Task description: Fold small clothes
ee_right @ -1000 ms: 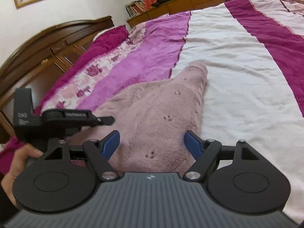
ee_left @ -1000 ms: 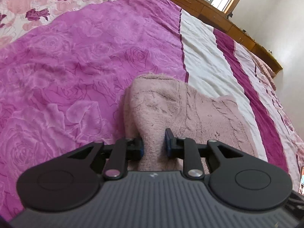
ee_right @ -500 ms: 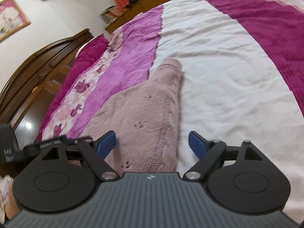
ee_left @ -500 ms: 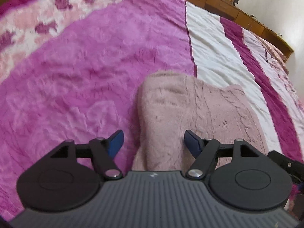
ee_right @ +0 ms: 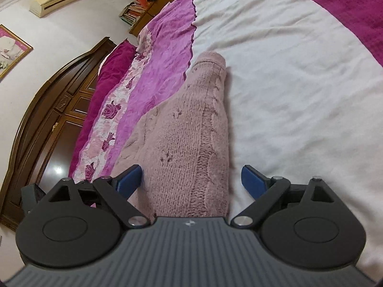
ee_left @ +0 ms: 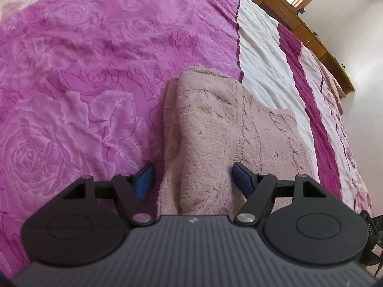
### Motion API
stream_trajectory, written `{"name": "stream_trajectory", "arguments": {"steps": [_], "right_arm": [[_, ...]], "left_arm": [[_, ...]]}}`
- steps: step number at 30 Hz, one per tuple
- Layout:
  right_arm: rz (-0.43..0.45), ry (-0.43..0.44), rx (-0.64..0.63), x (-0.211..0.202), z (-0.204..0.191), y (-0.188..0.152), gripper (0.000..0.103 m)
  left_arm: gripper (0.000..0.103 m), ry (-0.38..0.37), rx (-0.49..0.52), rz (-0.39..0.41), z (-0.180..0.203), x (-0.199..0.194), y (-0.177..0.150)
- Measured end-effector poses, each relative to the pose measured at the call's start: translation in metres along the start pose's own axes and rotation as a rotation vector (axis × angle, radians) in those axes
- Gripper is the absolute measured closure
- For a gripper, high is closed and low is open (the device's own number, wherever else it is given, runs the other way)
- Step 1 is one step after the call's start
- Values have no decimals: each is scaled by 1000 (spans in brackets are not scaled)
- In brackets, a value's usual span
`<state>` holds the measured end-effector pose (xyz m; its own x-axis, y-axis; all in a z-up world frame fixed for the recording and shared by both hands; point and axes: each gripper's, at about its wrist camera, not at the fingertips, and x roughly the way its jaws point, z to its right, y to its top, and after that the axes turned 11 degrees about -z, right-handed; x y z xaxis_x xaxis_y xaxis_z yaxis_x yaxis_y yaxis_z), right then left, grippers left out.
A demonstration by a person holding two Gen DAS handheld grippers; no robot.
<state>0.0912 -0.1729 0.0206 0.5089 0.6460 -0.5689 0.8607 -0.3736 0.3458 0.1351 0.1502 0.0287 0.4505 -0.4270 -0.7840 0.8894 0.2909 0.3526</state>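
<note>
A dusty-pink knitted garment point(ee_left: 210, 119) lies folded on the bed, its fleecy inner side turned up in the left wrist view. My left gripper point(ee_left: 192, 179) hangs low over its near end, open, the raised fold between the blue pads point(ee_left: 143, 179) without being pinched. In the right wrist view the same garment point(ee_right: 186, 124) stretches away as a long knitted strip with a cable pattern. My right gripper point(ee_right: 191, 179) is over its near end; its jaws are opening, the right-hand edge of the knit lies between them, and neither pad presses on it.
The bedspread point(ee_left: 71, 71) has magenta rose-print, white point(ee_right: 287, 71) and dark pink stripes. A dark wooden headboard point(ee_right: 47, 119) stands at the left, and low wooden cabinets point(ee_left: 299, 24) run under the window. Another pink cloth point(ee_left: 335, 88) lies at the far edge of the bed.
My left gripper was shut on the fleecy fold, then let go and opened. My right jaws spread wider, and that gripper rolled and sank closer to the garment.
</note>
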Motion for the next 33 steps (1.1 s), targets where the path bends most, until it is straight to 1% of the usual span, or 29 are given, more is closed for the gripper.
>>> {"name": "stream_trajectory", "arguments": {"steps": [5,7,13,14,15,16,17,18,19,21,24,27,30,33], "right_arm": [[-15,12,-9,3,2,2,9],[-26,21,-9,6,3,4,9],[-61,65,5,18,4,11,9],[-67,77,6,21,5,13,9],[-72,87,5,24,5,15,9],[-80,94,0,27,4,17,13],[-88,93,-5,30,2,20,19],[-98,84,-11,34,0,23,35],[-104,78,-9,35,-2,27,41],[-106,90,-4,33,-6,32,47],[-85,93,-56,20,-22,39,49],[-75,118,-71,2,-34,47,50],[-52,129,-92,-24,-43,50,50],[-28,120,-110,-57,-43,47,50]], "left_arm": [[31,9,5,-8,2,0,1],[31,-2,4,-12,1,1,2],[32,-114,-39,-38,-10,9,2],[33,-128,-37,-38,-11,9,1],[40,-141,-38,-38,-12,10,0],[42,-152,-46,-42,-12,10,-1],[49,-164,-61,-41,-13,10,-2],[56,-175,-77,-38,-14,10,-2],[59,-183,-93,-34,-15,8,-3],[63,-193,-113,-24,-15,5,-4],[64,-203,-111,-14,-7,-1,-7],[65,-206,-67,4,12,-10,-11],[65,-239,-40,1,31,-15,-19],[65,-273,-16,-4,51,-18,-30]]}}
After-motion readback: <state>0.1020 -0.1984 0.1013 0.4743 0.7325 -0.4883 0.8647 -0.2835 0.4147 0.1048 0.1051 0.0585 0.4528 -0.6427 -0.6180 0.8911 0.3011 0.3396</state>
